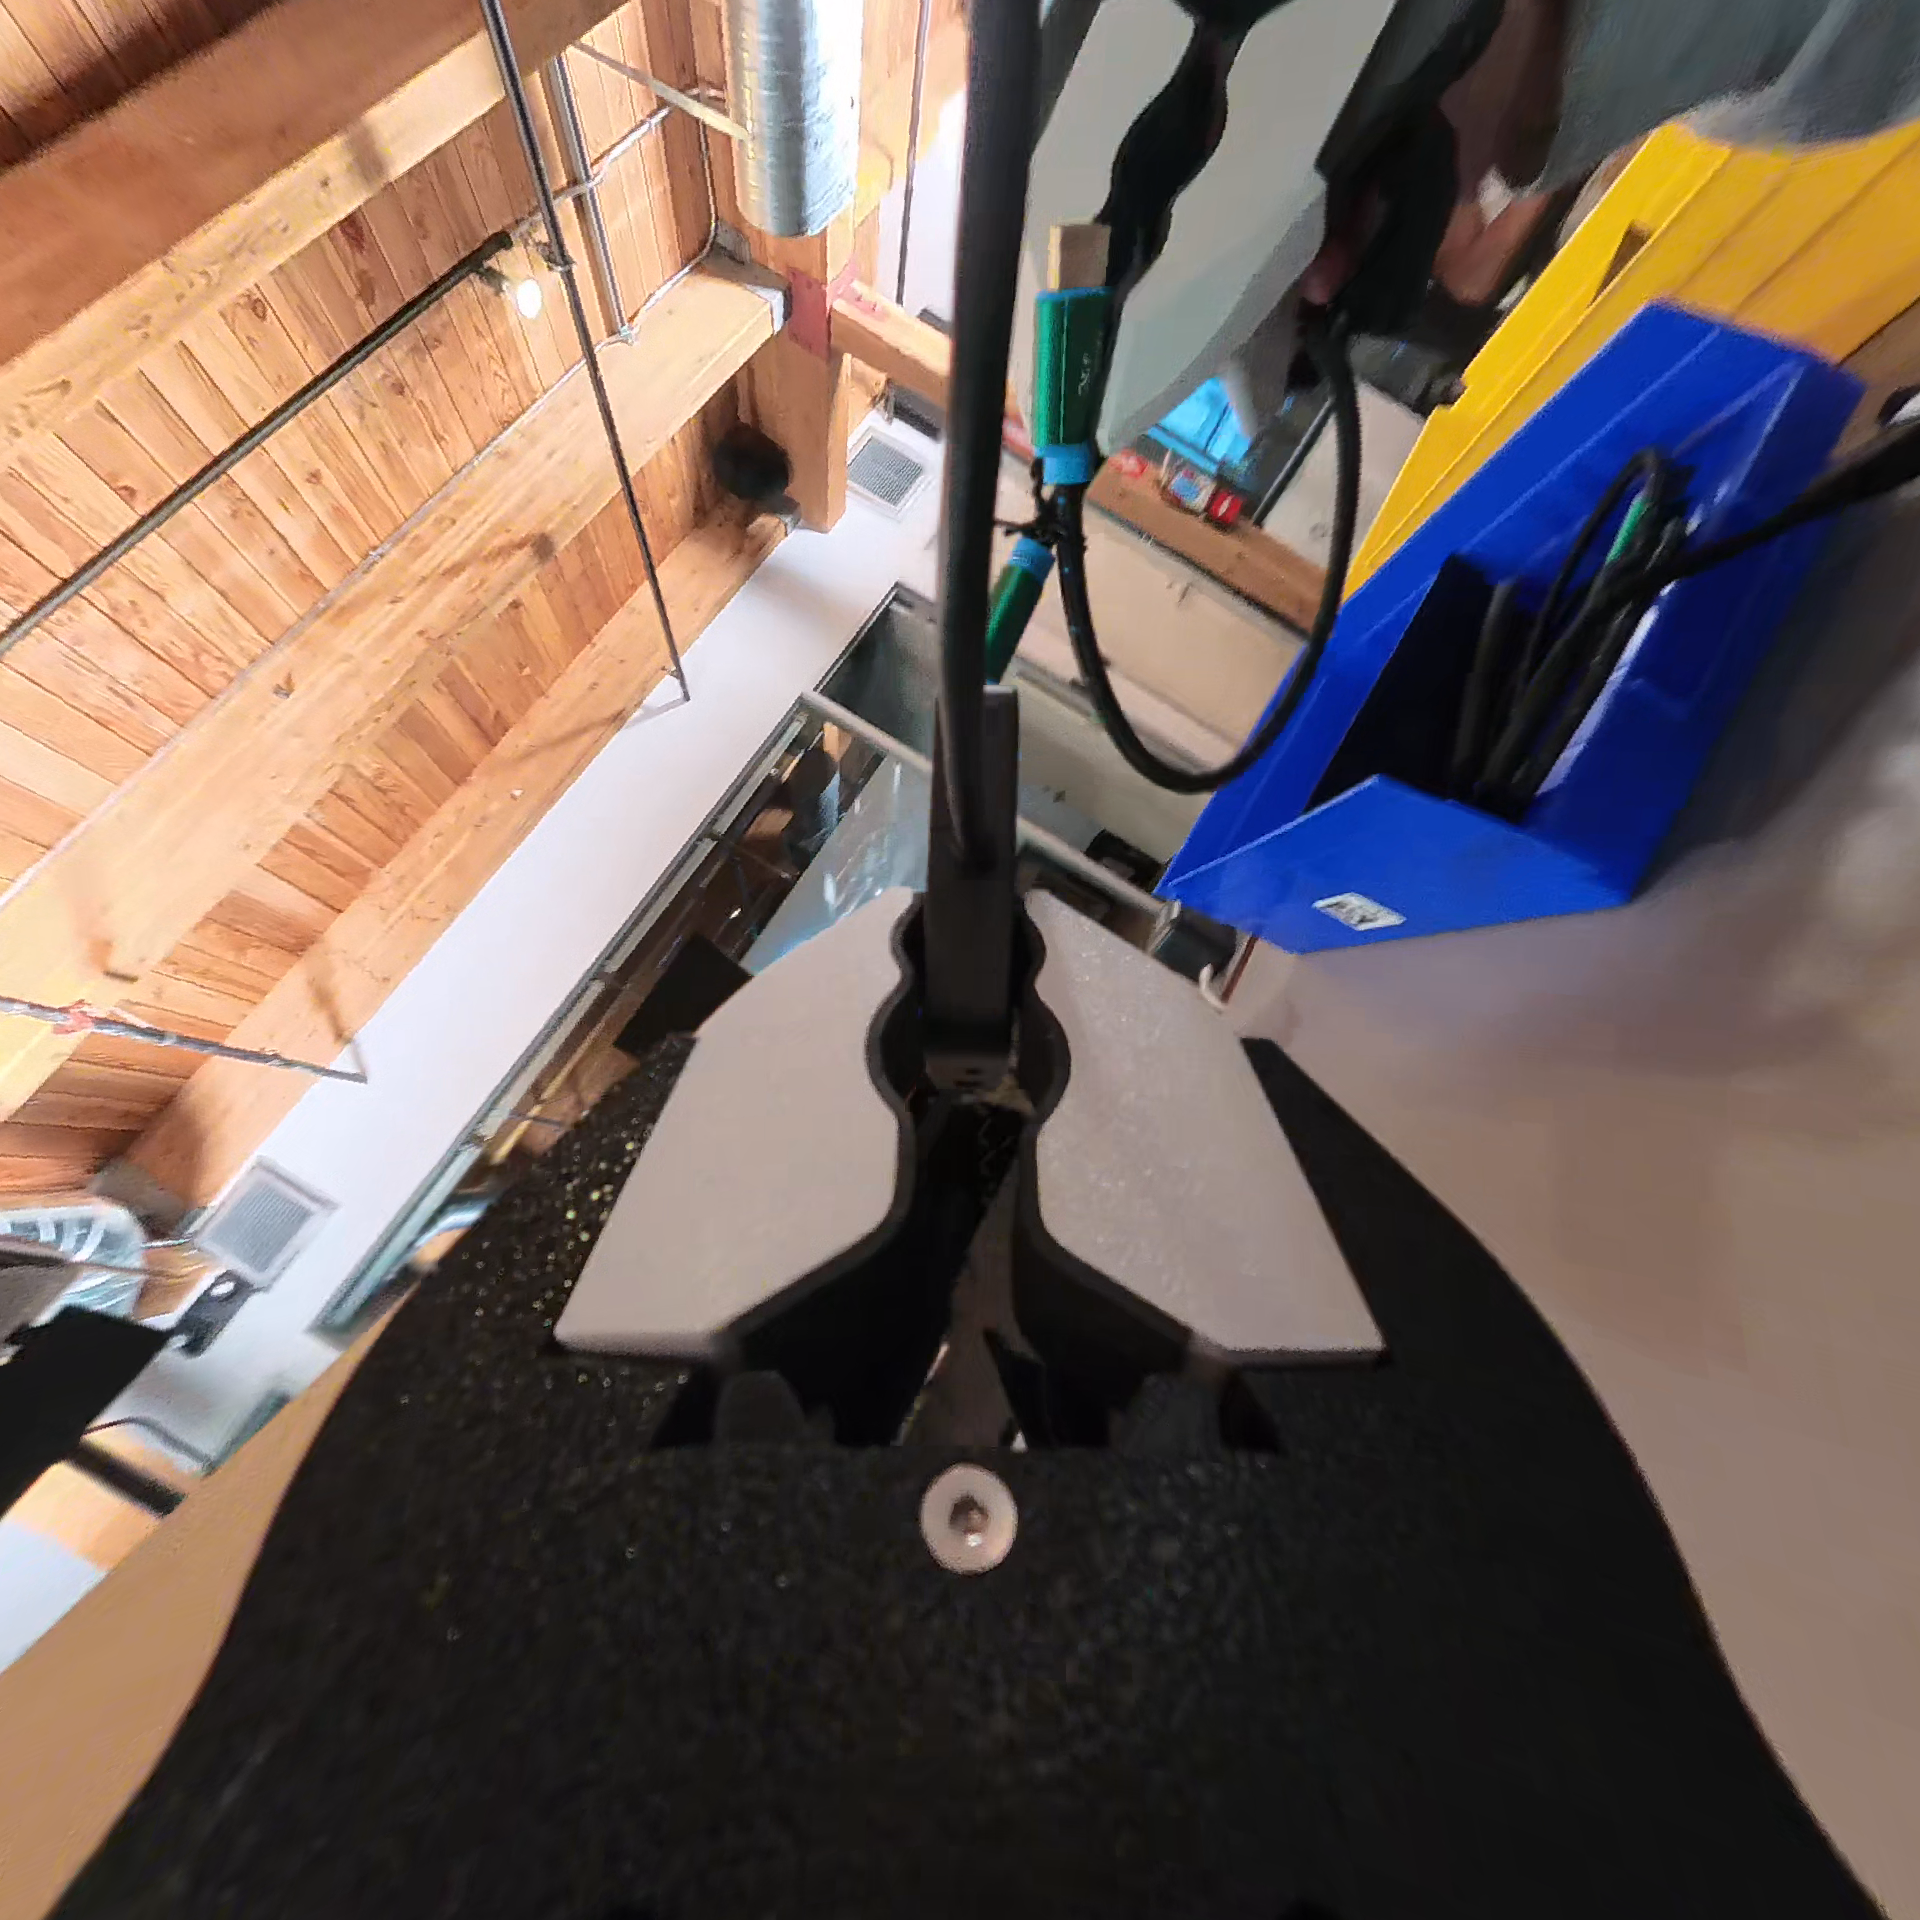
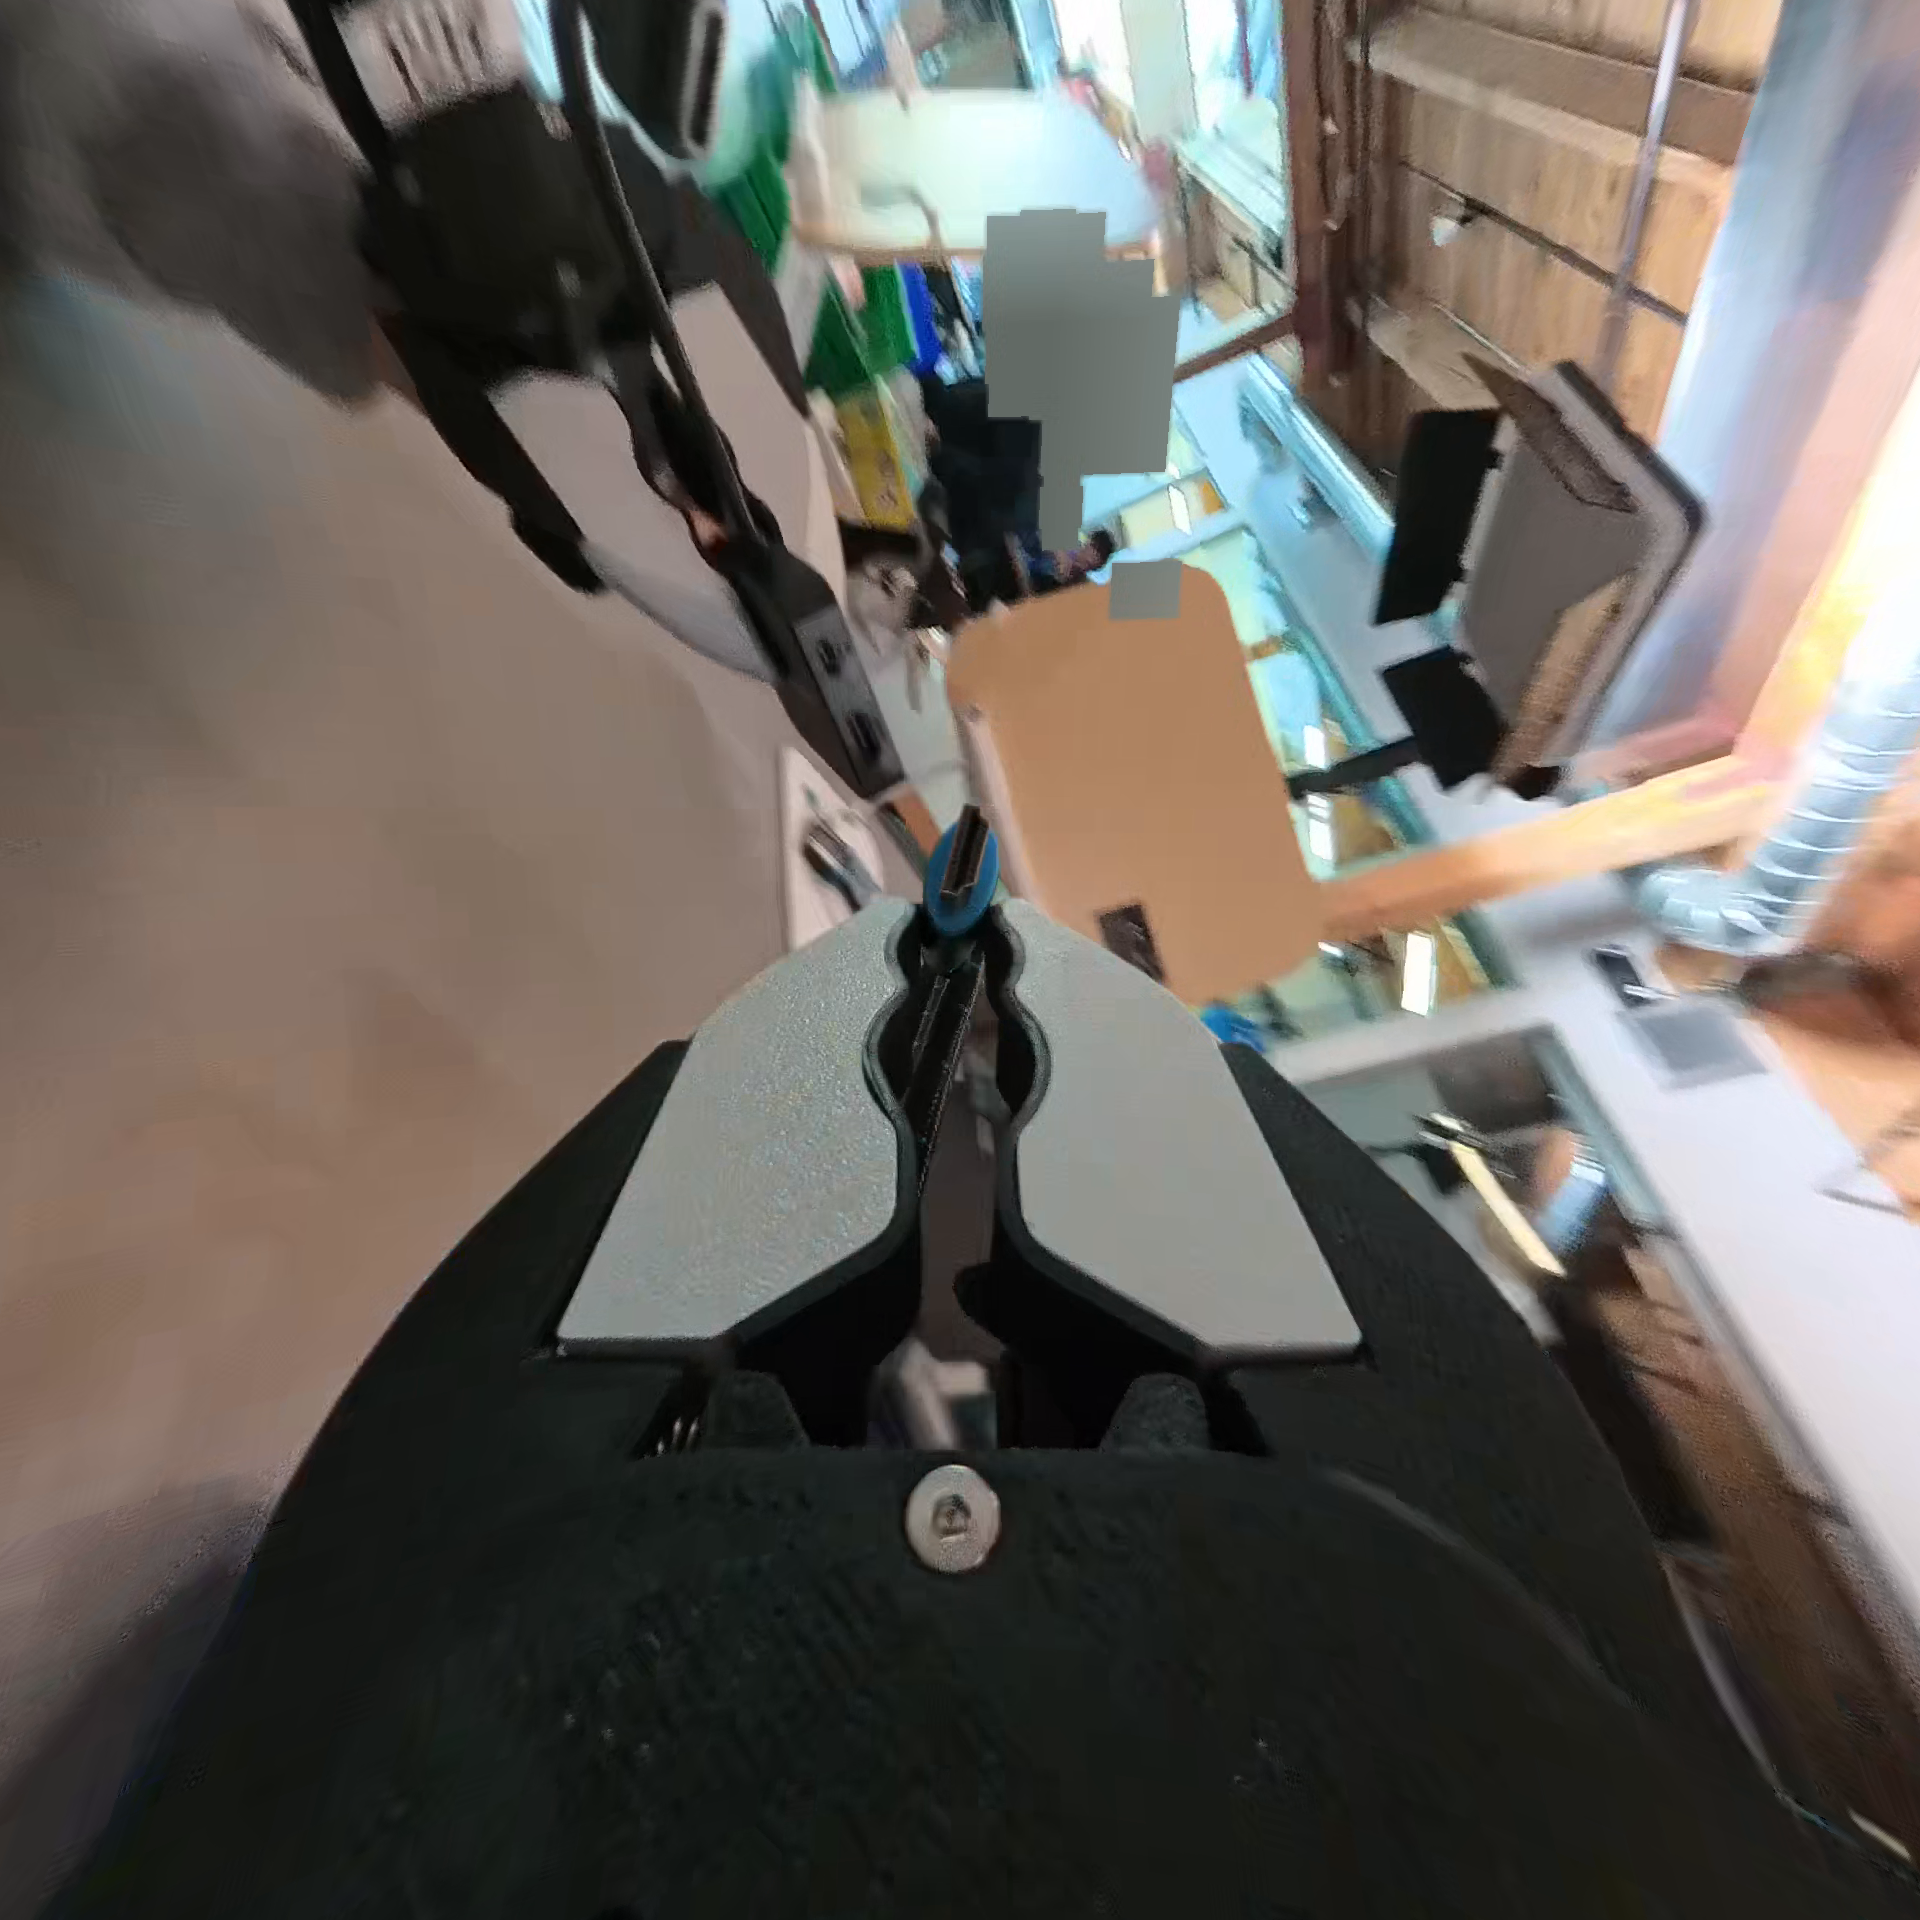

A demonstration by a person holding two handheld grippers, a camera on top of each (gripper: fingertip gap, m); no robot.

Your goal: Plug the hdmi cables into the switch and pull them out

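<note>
The black cable (image 1: 987,312) rising from the left gripper (image 1: 971,925) runs off the top edge of the left wrist view, its far end unseen. At the upper right there, the other gripper (image 1: 1195,343) and a sleeve (image 1: 1704,73) are cut off and smeared. Cables (image 1: 1538,665) in the blue bin (image 1: 1455,873) blur together. In the right wrist view the left half is motion blur; the surface (image 2: 312,935) shows no detail. Small items on distant shelves (image 2: 883,332) cannot be told.
</note>
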